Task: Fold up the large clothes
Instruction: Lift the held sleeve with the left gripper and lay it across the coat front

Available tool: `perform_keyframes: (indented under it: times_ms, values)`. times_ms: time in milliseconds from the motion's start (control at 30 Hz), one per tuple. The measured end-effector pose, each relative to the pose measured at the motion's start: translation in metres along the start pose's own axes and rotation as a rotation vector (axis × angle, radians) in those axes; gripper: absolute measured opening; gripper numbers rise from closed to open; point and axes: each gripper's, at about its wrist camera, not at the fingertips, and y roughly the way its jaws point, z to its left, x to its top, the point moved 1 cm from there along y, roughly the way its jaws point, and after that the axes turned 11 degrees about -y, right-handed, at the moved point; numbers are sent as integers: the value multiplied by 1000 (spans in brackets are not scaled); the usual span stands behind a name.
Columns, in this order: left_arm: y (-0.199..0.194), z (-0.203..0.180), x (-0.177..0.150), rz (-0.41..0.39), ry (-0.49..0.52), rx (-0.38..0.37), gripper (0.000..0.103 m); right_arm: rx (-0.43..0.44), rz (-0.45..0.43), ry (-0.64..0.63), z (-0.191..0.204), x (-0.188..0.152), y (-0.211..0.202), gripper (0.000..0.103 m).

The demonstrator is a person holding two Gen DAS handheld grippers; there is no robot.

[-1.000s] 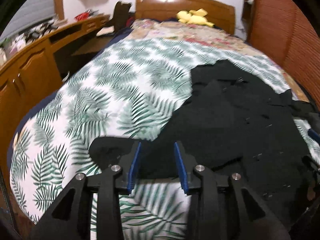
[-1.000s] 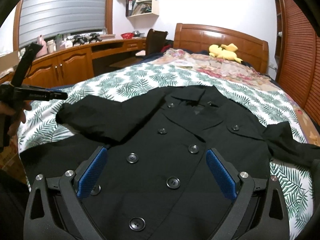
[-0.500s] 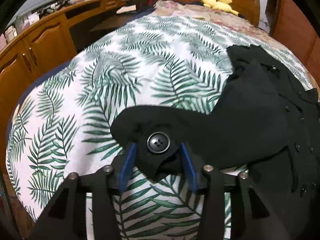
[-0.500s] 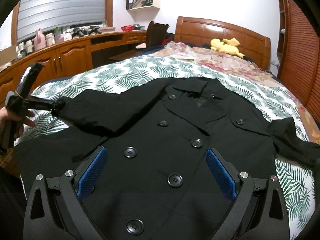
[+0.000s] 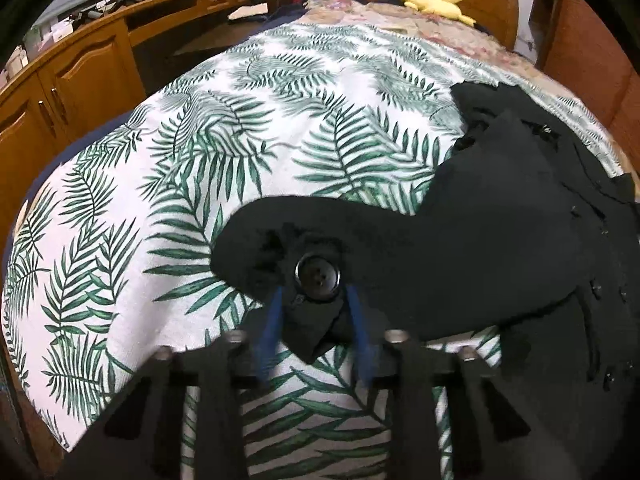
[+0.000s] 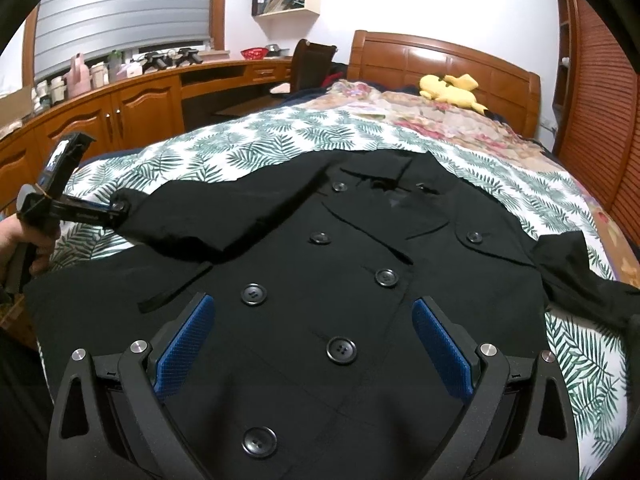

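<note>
A black double-breasted coat (image 6: 360,280) lies front up on the palm-leaf bedspread (image 5: 240,128). In the left wrist view my left gripper (image 5: 316,308) is shut on the cuff of the coat's sleeve (image 5: 400,248), beside its black cuff button (image 5: 318,276). The sleeve is lifted off the bed. The right wrist view shows the same gripper (image 6: 116,212) holding the sleeve end at the left. My right gripper (image 6: 312,320) is open and empty, hovering over the coat's lower front. The other sleeve (image 6: 580,276) lies spread to the right.
A wooden headboard (image 6: 440,60) with a yellow plush toy (image 6: 452,88) is at the far end. A wooden desk and cabinets (image 6: 132,108) run along the left. A slatted wooden wardrobe (image 6: 600,100) stands on the right. A floral blanket (image 6: 432,116) covers the pillow end.
My left gripper closed on the sleeve cuff and has lifted and carried it inward toward the coat body. My right gripper stayed open over the coat front.
</note>
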Motion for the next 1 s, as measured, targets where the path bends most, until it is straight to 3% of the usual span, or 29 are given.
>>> perform_keyframes:
  times_ms: [100,267,533,767,933,1000]
  values:
    - [-15,-6,3,-50,-3,-8,10,-3,0,11,-4,-2,-3,100]
    - [-72,-44,17,-201,21,-70,9,-15,-18,26,-15,-6,-17,100]
    - [-166,-161,16,-353,208,-257,9,-68,-16,67,-44,-18,-36,100]
    - [-205,-230,-16,-389,374,-329,11,-139,-13,134,-78,-36,-64,100]
    - [-220,-253,-36,-318,433,-422,18,-181,-4,176,-98,-50,-81,100]
    - [-230,-258,-43,-297,445,-460,26,-193,-6,192,-104,-55,-89,100]
